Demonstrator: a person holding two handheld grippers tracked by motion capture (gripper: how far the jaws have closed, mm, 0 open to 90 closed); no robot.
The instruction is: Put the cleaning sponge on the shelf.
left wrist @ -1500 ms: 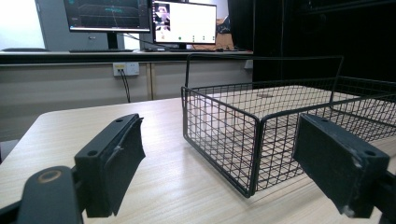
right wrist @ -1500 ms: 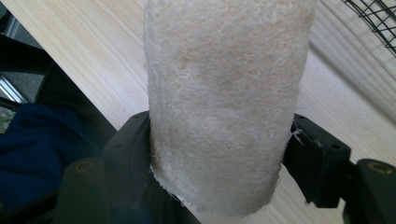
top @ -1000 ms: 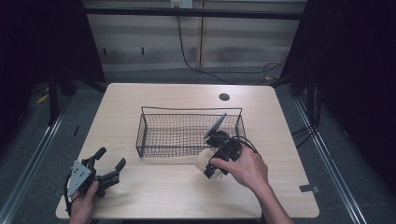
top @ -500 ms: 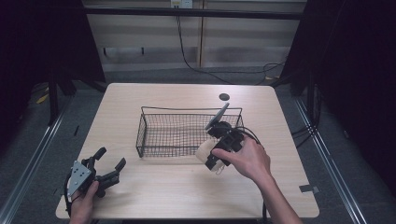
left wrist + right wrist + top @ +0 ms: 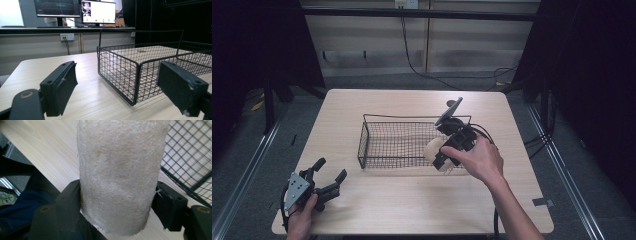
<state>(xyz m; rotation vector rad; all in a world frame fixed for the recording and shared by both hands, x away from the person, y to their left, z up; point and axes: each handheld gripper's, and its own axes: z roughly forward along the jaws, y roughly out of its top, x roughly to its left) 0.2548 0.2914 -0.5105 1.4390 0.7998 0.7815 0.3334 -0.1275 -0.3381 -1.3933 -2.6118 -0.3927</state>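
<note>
We see a black wire basket standing near the middle of the light wooden table, its mesh floor bare through most of its length. At its right end the right claw, held in the person's right hand, grips a pale, fibrous loofah roll. From the high view the roll sits at the basket's near right corner, over the front rim, and we cannot tell whether it is touching the wire. In the right gripper view the loofah stands up between the two black jaws, which press against its sides, with the basket's mesh to the right and bare table to the left. The left claw rests low at the table's near left corner in the person's left hand, well apart from the basket, with its jaws spread wide and nothing between them. In the left gripper view we look between those spread jaws at the basket's near corner, and the part of the basket seen there holds nothing. Beyond the table's far edge, computer screens glow on a counter.
</note>
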